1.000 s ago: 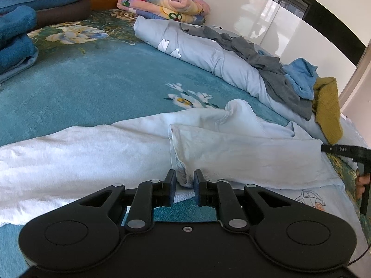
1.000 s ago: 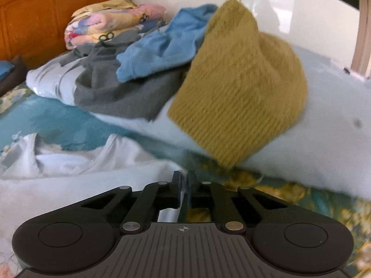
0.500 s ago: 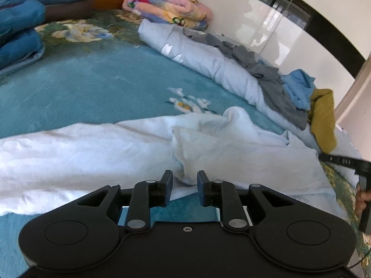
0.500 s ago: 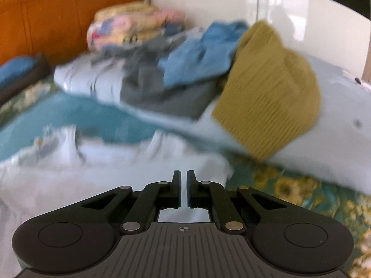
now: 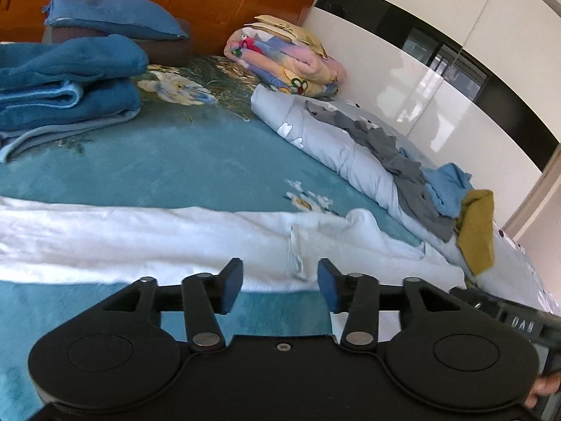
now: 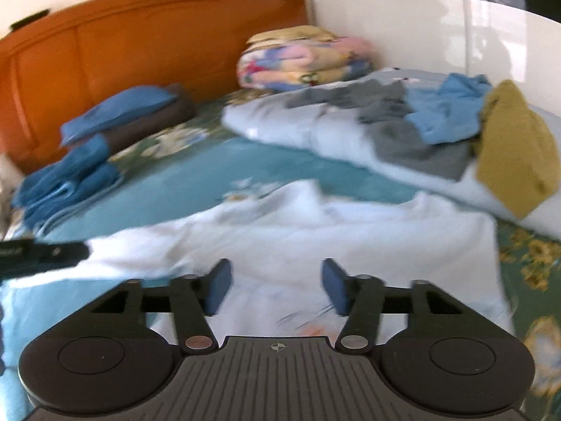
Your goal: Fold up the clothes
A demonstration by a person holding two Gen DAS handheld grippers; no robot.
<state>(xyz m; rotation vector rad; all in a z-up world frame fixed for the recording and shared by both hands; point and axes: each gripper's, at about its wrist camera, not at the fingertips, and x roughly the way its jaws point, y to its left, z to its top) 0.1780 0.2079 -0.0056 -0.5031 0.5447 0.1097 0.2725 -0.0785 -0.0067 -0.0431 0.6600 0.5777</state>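
A white garment (image 5: 147, 242) lies spread across the teal bedcover, partly folded over itself, and shows again as the white garment (image 6: 350, 235) in the right wrist view. My left gripper (image 5: 280, 286) hovers above its near edge, jaws opening, nothing between the blue pads. My right gripper (image 6: 277, 287) hangs over the same cloth, jaws opening too, with no cloth pinched. The right gripper's body (image 5: 519, 319) shows at the lower right of the left wrist view, and the left gripper's tip (image 6: 42, 254) at the left edge of the right one.
A rolled pale-blue duvet (image 5: 333, 147) runs along the wall side, carrying a grey garment (image 5: 396, 154), a blue one (image 5: 448, 189) and a mustard knit (image 5: 478, 228). Folded blue towels (image 5: 66, 87), a pillow (image 5: 115, 17), a floral quilt (image 5: 287, 59) and an orange headboard (image 6: 140, 42) lie beyond.
Both grippers let go of the white garment's edge, opened wide and pulled back and upward. The right one swung left, from facing the mustard knit to facing the headboard.
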